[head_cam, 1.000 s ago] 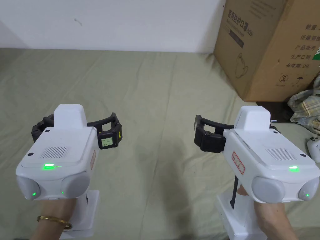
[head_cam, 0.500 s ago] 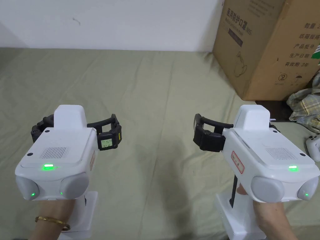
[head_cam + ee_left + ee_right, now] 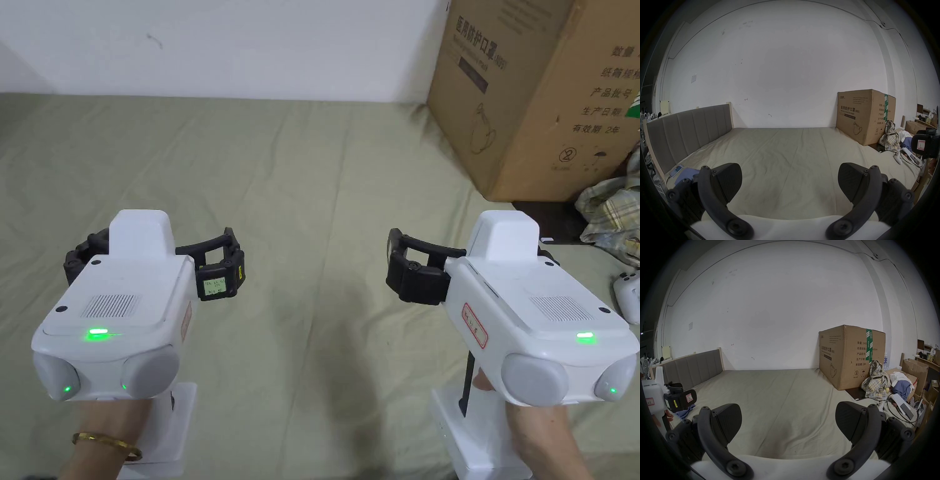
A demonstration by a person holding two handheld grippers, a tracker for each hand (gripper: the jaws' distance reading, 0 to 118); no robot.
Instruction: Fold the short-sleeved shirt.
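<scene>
The olive sheet [image 3: 312, 187] on the bed lay bare ahead, open to the white wall [image 3: 250, 44]. On the right a tall cardboard box [image 3: 537, 94] blocked passage, with a plaid shirt [image 3: 609, 209] heaped beside it; a grey headboard [image 3: 688, 129] closed the left edge.

White wall [image 3: 786, 73], olive bedsheet [image 3: 300, 187], grey headboard [image 3: 688, 129]
</scene>
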